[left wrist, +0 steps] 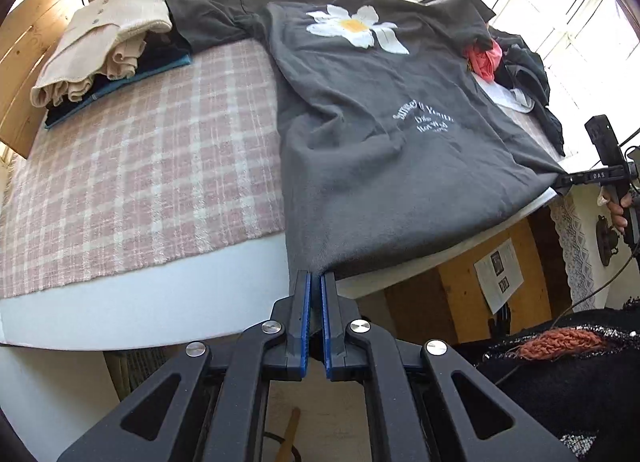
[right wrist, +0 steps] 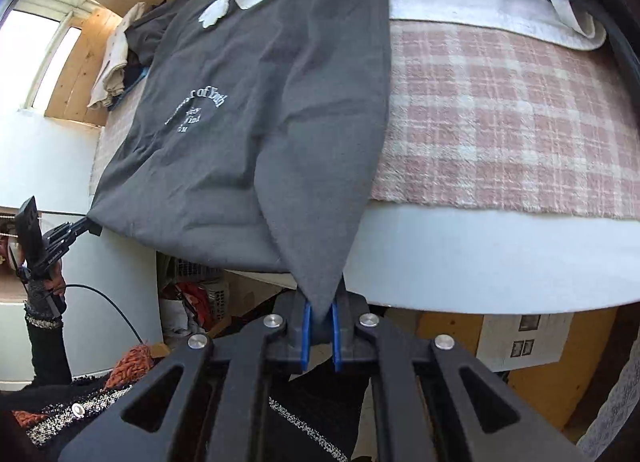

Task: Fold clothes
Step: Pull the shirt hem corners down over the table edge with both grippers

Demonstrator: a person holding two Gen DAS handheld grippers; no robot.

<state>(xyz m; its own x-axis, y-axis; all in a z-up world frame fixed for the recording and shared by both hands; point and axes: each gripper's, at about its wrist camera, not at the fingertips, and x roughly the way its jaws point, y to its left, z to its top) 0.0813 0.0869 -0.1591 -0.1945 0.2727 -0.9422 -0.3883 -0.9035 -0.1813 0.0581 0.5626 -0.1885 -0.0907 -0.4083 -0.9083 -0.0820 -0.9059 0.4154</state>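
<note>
Sunlit windows back a surface point(left wrist: 100, 314) covered with a pink checked cloth point(left wrist: 152, 166). At the upper left of the left view, a stack of folded clothes point(left wrist: 100, 54) shows part of the job done. A grey T-shirt point(left wrist: 380, 134) with a flower print lies spread in the middle, still unfolded. The left tongs point(left wrist: 316, 278) pinch one hem corner, and the right tongs point(right wrist: 320, 308) pinch the other. A heap of unfolded clothes point(left wrist: 516, 66) waits at the upper right.

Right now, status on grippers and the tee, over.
Left gripper shut on tee hem corner; right gripper shut on the other. Tee spread print-up on bed. Loose clothes at its far right corner.
</note>
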